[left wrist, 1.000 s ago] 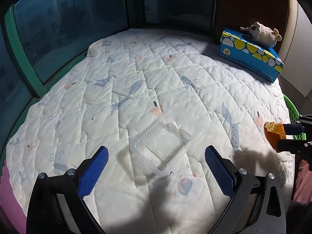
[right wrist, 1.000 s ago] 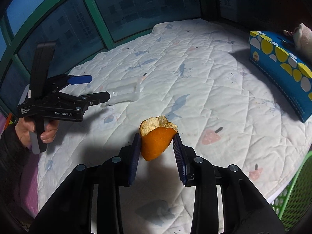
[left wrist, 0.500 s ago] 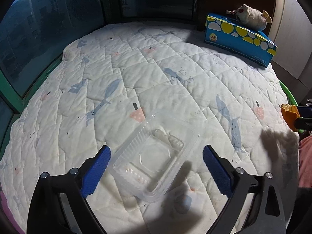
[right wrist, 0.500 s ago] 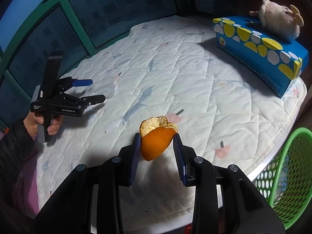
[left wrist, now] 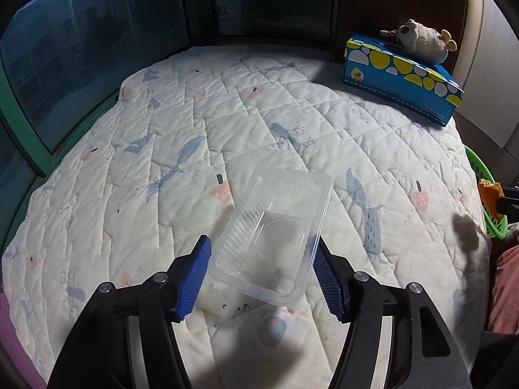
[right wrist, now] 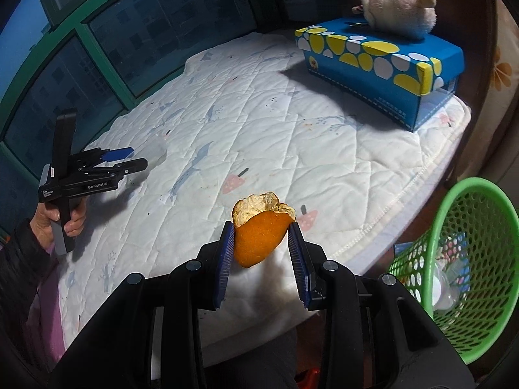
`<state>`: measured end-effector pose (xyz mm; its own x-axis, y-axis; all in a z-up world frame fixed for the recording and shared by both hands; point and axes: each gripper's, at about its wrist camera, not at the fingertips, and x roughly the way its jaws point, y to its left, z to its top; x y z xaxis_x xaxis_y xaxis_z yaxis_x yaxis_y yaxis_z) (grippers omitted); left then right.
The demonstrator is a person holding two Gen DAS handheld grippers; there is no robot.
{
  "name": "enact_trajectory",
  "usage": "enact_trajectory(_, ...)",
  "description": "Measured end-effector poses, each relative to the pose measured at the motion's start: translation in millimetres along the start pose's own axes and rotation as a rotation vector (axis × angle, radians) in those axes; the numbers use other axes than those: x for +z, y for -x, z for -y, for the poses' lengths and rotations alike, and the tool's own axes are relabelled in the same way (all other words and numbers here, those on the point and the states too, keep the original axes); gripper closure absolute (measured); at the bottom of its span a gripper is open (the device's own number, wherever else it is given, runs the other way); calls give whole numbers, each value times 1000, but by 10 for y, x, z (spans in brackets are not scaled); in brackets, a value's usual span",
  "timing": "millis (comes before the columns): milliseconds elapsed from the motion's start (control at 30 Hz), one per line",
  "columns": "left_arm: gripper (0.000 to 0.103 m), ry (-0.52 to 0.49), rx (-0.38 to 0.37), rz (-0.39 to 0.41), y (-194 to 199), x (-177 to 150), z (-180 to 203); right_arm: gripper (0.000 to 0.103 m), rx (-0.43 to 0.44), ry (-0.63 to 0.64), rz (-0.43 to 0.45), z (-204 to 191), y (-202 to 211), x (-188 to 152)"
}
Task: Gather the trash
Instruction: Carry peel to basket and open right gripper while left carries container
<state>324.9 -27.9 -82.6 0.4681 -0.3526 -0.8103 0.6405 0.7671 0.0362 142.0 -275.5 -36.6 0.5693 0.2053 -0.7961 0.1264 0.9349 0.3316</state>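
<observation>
A clear plastic tray lies tilted on the white quilted mat, with its near end between the blue pads of my left gripper. The jaws are closing, and both pads touch the tray's long sides. My right gripper is shut on a piece of orange peel, held above the mat's near edge. The right wrist view shows the left gripper low over the mat at the left, in a person's hand. The peel also shows at the right edge of the left wrist view.
A green mesh basket holding some litter stands below the mat's right edge. A blue and yellow tissue box with a plush toy on top sits at the far right corner. Green-framed windows border the far left.
My left gripper has moved forward over the tray and its jaws have narrowed onto it. The right gripper has swung right with the peel, bringing the green basket into view.
</observation>
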Motion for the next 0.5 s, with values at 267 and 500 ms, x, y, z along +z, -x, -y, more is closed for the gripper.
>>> enact_trajectory(267, 43, 25, 45, 6, 283, 5, 339, 68, -38, -45, 33, 373, 276, -115)
enact_trajectory(500, 43, 34, 32, 40, 533, 43, 818, 68, -92, -88, 50, 841, 527, -298)
